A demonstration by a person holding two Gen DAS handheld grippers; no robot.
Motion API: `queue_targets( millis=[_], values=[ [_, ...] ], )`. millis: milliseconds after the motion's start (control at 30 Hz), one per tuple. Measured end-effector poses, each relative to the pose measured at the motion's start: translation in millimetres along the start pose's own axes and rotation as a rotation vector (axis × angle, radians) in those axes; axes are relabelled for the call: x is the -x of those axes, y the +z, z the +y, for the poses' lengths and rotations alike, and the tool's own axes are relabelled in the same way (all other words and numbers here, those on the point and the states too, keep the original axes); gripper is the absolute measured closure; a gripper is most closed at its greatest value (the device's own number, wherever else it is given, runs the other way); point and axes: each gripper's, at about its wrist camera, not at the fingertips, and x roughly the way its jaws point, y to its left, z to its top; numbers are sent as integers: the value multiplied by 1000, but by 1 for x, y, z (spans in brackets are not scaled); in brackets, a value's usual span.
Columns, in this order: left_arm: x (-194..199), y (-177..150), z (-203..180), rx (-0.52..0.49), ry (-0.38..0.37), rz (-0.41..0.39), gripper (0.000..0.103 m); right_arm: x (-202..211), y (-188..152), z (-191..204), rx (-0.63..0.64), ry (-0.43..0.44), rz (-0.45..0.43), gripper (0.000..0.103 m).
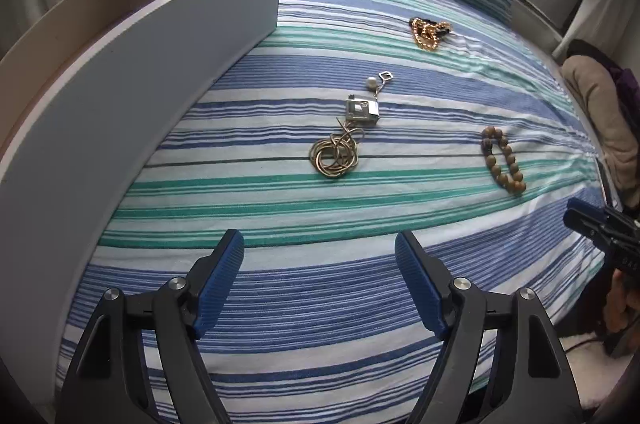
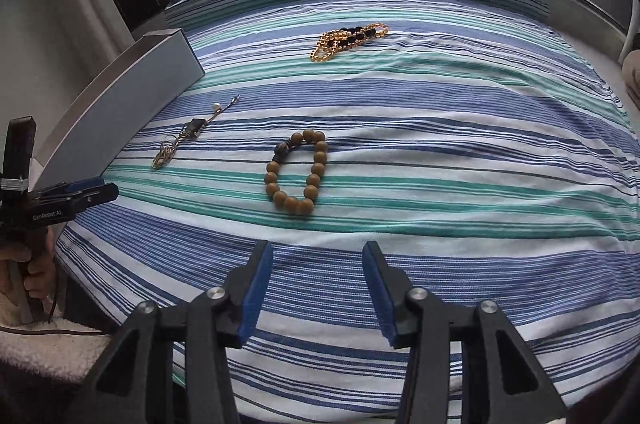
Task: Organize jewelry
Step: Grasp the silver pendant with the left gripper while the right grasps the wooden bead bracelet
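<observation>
Three pieces of jewelry lie spread on a bed with a blue, white and teal striped cover (image 2: 440, 151). A bracelet of round brown wooden beads (image 2: 296, 172) forms a loop near the middle, straight ahead of the right tongs (image 2: 318, 290), well apart from them. A thin coiled gold chain with a square silver pendant and a pearl (image 1: 347, 133) lies ahead of the left tongs (image 1: 319, 284), beside a long grey box (image 1: 132, 95) at the bed's left edge. A gold-and-black bead strand (image 2: 349, 39) lies toward the far edge. Both tongs stand open, holding nothing.
</observation>
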Motion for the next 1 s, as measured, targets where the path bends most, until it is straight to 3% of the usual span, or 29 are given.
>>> queue_targets(
  millis=[133,467,833,1000],
  values=[
    [-1,-1,-1,-10,13,13,24,-6,-3,5,-36,39,-5,56],
    [-18,7,-3,-14,5,54,24,-7,-9,14,-15,43,-22,56],
    [-44,45,-18,-75,-47,44,24,-13,-9,20,-4,64,-12,56],
    [-67,62,-25,-106,-46,53,40,-12,-8,24,8,60,-17,56]
  ],
)
